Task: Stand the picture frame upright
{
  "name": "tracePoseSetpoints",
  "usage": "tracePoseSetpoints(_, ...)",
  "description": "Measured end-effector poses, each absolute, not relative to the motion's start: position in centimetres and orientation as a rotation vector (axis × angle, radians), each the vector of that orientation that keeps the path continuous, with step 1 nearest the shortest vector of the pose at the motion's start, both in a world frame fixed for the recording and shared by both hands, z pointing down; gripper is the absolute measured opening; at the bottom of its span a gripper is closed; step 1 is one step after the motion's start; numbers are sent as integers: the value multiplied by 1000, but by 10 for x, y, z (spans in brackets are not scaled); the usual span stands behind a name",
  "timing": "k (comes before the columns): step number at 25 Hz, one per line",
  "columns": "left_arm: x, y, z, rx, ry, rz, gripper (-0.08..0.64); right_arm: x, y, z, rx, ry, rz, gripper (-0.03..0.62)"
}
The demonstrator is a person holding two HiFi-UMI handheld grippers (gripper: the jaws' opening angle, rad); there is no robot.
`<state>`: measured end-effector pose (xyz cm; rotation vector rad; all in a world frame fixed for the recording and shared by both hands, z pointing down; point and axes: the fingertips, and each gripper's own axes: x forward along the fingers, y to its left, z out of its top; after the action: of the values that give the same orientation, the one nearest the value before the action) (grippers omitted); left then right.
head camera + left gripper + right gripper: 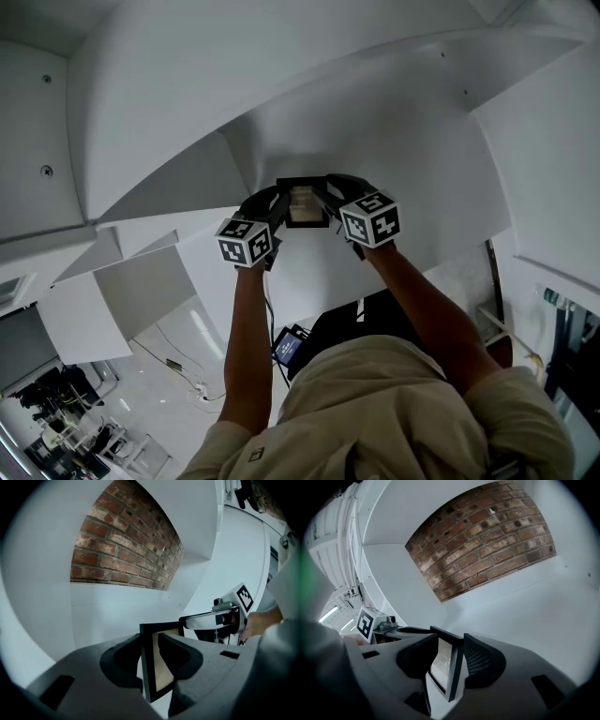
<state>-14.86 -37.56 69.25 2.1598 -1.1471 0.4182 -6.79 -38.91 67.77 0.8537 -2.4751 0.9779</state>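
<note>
Your frame (307, 203) stands on edge between both grippers. Your left gripper (281, 208) is clamped on its left side and your right gripper (332, 201) on its right side, each with one jaw in front of the glass and one behind. Beneath it is a white desk (309, 281), set in a white alcove (281, 75) with a brick wall (483, 536) at the back.

Backdrop is a white alcove (375, 141) with a curved top, and its back wall is a brick panel (126, 545), reddish-brown with pale mortar. Down below there's a glossy white floor (141, 394) with thin cables (178, 363) trailing across it. A little device with a lit blue screen (288, 347) sits nearby. There's also dark gear (47, 394) at bottom left, too small to identify.
</note>
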Motion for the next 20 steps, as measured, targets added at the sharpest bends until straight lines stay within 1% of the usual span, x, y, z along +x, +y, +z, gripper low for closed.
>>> tracePoseSetpoints(8, -150, -348, 679, 2192, -1147, 393, 100, -70, -366, 658, 827, -2524, 871, 166)
tracePoseSetpoints(20, -140, -304, 661, 2249, -1116, 416, 100, -62, -329, 636, 808, -2539, 806, 166)
